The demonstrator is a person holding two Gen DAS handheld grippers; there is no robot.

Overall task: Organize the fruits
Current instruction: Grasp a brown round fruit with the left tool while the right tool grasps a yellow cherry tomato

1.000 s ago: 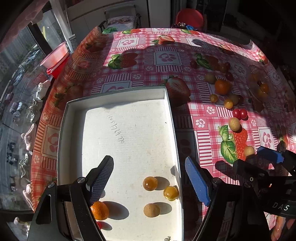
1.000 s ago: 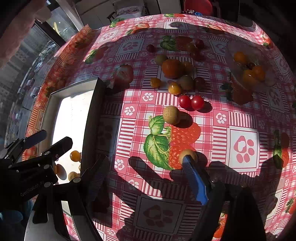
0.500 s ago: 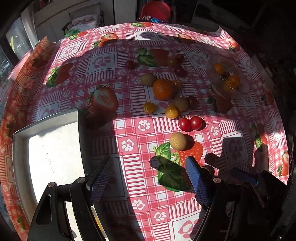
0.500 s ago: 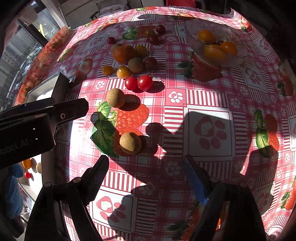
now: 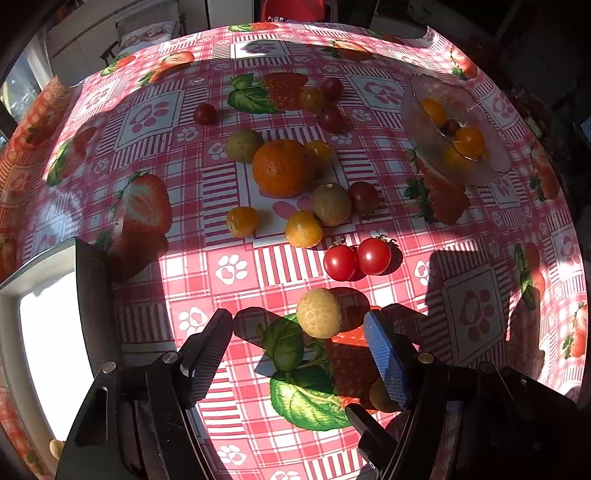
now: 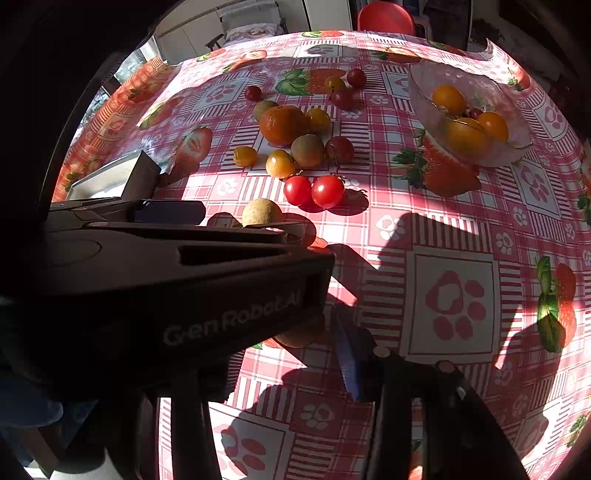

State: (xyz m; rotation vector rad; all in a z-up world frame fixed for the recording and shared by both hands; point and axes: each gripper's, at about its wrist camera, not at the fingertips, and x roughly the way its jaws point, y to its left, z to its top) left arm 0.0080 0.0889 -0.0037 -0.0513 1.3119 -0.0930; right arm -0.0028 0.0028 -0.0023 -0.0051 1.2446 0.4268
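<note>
My left gripper [image 5: 299, 347] is open, its fingers on either side of a tan round fruit [image 5: 318, 313] lying on the tablecloth, not touching it. Two red cherry tomatoes [image 5: 356, 257] lie just beyond it. Further off lie an orange [image 5: 279, 168], yellow tomatoes [image 5: 303, 229] and dark ones. My right gripper [image 6: 295, 339] stands around a second tan fruit [image 6: 299, 334]; the left gripper's body hides its left finger, so I cannot tell its state. The white tray [image 5: 44, 343] is at the left.
A glass bowl [image 5: 476, 110] with orange and yellow fruits stands at the far right; it also shows in the right wrist view [image 6: 480, 92]. The left gripper's body [image 6: 166, 280] crosses close in front of the right camera. A red chair [image 6: 386, 16] stands beyond the table.
My left gripper has moved right, from over the tray to the tan fruit on the cloth. The right gripper has closed in on the second tan fruit, and the left gripper now blocks its view.
</note>
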